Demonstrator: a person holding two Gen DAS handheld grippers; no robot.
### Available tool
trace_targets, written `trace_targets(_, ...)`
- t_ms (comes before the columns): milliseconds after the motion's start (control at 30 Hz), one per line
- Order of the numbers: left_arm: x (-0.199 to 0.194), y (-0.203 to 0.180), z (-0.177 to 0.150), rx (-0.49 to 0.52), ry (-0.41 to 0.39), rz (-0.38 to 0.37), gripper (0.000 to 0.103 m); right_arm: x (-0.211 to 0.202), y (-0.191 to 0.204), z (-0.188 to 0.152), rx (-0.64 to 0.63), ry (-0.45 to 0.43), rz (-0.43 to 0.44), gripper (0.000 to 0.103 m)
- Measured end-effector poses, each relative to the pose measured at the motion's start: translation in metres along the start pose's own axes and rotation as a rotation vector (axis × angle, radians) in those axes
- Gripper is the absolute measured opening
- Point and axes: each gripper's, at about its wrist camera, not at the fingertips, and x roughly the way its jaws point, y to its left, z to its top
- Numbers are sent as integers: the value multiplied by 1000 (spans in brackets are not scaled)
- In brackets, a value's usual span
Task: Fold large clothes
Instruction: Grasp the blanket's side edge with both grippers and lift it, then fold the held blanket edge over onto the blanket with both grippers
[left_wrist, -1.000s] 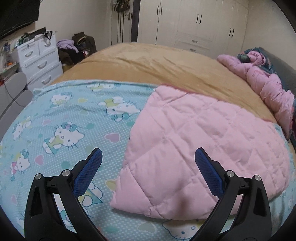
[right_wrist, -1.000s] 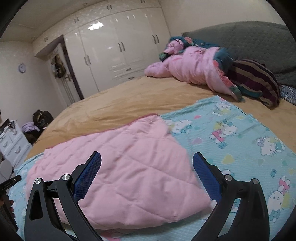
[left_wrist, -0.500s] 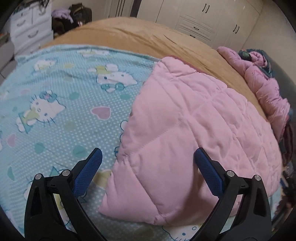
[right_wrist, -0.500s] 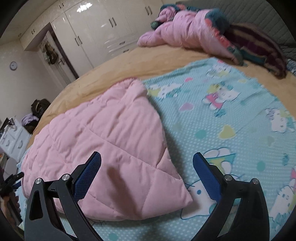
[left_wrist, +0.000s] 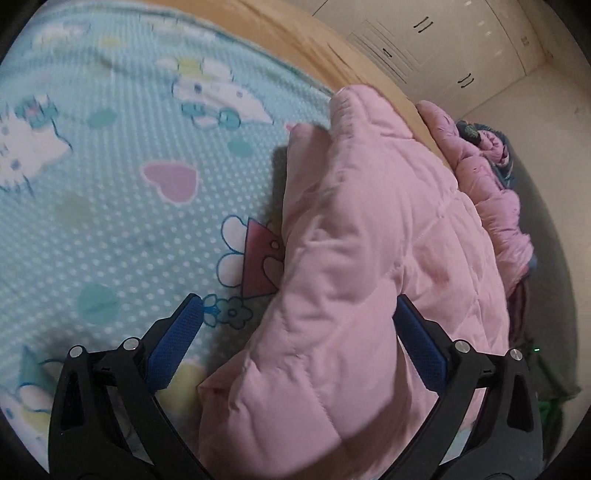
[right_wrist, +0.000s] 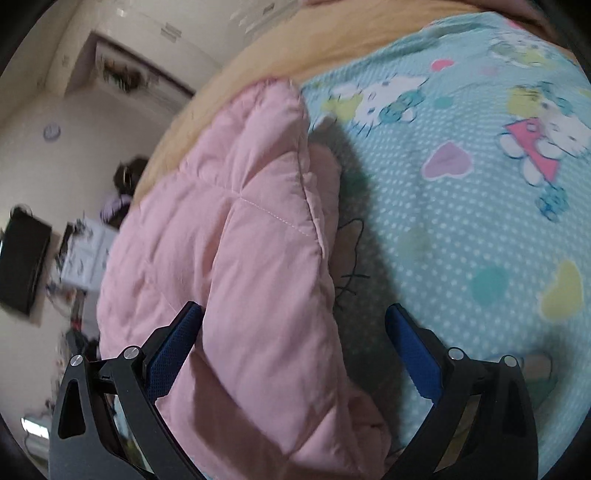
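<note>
Item: pink quilted garment (left_wrist: 369, 258), padded, stitched in squares; lies folded in layers on the bed, over the blanket.
Near edge, left wrist view: a thick fold of the garment bulges up between the 2 fingers of the left gripper (left_wrist: 295, 332); whether it touches them I cannot tell.
Near edge, right wrist view: a thick folded edge of the garment (right_wrist: 251, 258) runs toward the right gripper (right_wrist: 295, 328), beside its left finger.
Left gripper: black frame, blue pads; fingers spread wide, 1 over the blanket, the other partly hidden behind the pink fabric. Nothing pinched.
Right gripper: same build; fingers spread wide, left finger (right_wrist: 173, 339) against or just beside the garment, right finger over the blanket in shadow. Nothing pinched.
Underlay: cartoon-cat blanket (left_wrist: 110, 192), pale turquoise, white dots, hearts and cat figures; spread flat on the bed, also seen in the right wrist view (right_wrist: 480, 221).
Bed cover: tan bedspread (left_wrist: 295, 40), showing beyond the far edge of the blanket.
Other clothing: pink puffer jacket (left_wrist: 491, 192), crumpled, on the bed beyond the garment, apart from the grippers.
Surroundings, left wrist view: white wardrobe (left_wrist: 443, 40) with dark handles past the bed.
Surroundings, right wrist view: wall clock (right_wrist: 51, 131), small and blurred; black screen (right_wrist: 22, 266) at the left edge.
Image quality: both views motion-blurred toward the edges.
</note>
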Motion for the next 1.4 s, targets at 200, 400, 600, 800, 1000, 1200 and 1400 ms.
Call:
trace_targets(200,8,-5,6,18,28,-12,95,18,-5,11,-18,91,49,99)
trace_targets(400,24,-24,13,78,48,9,95,34,6,27,-68,148,-5,99)
trace_targets(600,32,-39,14,133,28,10,85,47,25,29,-111,134,-5,99)
trace_targets(800,42,-65,17,176,2,34,68,49,49,16,-148,68,90,69)
trace_targets(1000,40,-85,17,242,-29,119,59,56,53,14,-144,55,70,66)
trace_targets(1200,44,-91,21,245,-58,155,59,59,64,7,-106,48,22,61)
trace_targets(1400,48,-83,19,228,-55,175,69,80,62,14,-43,110,40,80)
